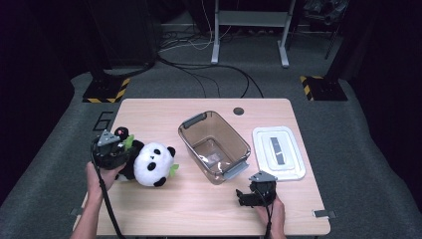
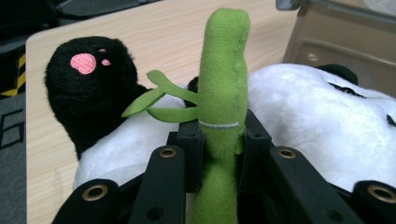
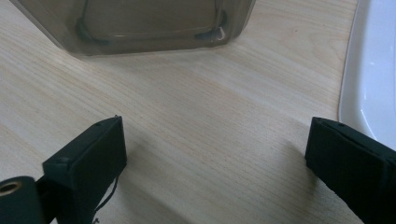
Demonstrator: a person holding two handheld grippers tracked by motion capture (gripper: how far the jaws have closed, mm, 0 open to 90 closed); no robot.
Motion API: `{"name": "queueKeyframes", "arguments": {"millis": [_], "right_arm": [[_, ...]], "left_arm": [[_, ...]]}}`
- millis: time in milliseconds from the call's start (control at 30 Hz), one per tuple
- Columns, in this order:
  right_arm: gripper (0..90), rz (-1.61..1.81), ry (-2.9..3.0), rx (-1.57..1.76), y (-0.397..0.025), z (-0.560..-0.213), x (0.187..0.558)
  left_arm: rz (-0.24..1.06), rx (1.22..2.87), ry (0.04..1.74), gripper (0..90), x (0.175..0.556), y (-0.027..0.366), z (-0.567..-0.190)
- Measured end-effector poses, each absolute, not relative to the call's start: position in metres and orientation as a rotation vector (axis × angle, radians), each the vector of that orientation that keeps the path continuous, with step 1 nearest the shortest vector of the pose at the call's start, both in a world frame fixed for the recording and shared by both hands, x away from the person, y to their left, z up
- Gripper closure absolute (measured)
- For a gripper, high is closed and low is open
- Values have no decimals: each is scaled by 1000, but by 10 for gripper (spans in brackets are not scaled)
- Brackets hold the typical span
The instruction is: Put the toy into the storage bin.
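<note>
Dark room, grey carpet, one light wood table (image 1: 164, 209) under the lamps. Nearest the person's edge: two forearms, two hands, two grippers.

Right gripper (image 1: 250, 197) sits low over bare tabletop, front right. Its jaws stand wide apart in the right gripper view, with wood grain between them and nothing held. Just ahead of it is the near end of the bin; the edge of the lid is off to the right.

Left gripper (image 2: 219, 140) is at the table's left side, lying against one plush panda (image 1: 149, 163). Jaws are narrow and clamped on one green felt bamboo stalk (image 2: 223, 70) that is part of the toy. The stalk stands up between the jaws, with thin leaves (image 2: 156, 100) branching to the left in that view. One black paw with a pink pad (image 2: 84, 63) is behind the stalk; the white body spreads to the right.

Panda lies on the table, left of centre, head towards the bin and apart from it.

Mid-table: one clear brownish storage bin (image 1: 196, 122), open, set at an angle, with grey latches at two ends. Right of it is one white lid (image 1: 293, 144), flat on the table.

Beyond the table: cables (image 1: 209, 74) across the carpet, two yellow-black striped bases (image 1: 105, 92), one grey metal stand (image 1: 249, 30).
</note>
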State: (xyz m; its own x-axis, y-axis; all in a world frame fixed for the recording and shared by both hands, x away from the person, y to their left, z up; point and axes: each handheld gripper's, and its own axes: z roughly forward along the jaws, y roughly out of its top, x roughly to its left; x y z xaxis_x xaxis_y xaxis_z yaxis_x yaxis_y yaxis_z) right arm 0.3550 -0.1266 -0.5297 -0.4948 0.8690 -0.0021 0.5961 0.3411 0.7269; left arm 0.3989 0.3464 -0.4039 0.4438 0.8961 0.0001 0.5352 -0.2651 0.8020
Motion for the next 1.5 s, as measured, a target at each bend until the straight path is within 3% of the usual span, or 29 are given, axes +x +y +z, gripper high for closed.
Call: {"name": "queueKeyframes", "arguments": {"millis": [1500], "right_arm": [[44,956,2222,1290,-127,-530,355]], "left_arm": [[562,1910,937,748,411,314,-316]]}}
